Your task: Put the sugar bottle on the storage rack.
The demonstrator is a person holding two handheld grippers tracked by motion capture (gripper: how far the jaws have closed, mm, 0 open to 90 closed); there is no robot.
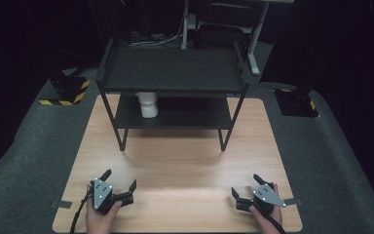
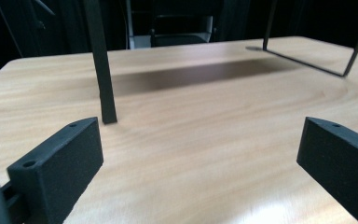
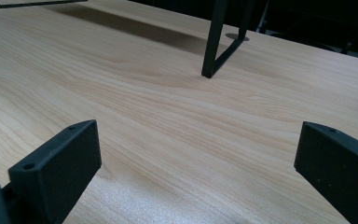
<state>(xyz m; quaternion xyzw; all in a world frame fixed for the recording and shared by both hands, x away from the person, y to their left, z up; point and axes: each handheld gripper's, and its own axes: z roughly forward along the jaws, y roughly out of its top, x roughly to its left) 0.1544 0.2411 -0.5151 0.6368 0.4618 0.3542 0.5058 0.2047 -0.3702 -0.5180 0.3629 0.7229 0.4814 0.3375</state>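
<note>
Nothing is held yet. Left gripper point(image 1: 121, 186) and right gripper point(image 1: 245, 191) rest low on the tabletop point(image 1: 185, 161), fingers spread wide and empty. The white container point(image 1: 148, 104) stands on the rack's point(image 1: 173, 68) lower shelf at 12 o'clock, well apart; reach and grasp judged outstanding.

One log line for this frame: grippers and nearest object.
left gripper: open, empty, near table edge | right gripper: open, empty | white plastic container: lower tier of black metal shelf rack | light wooden table
</note>
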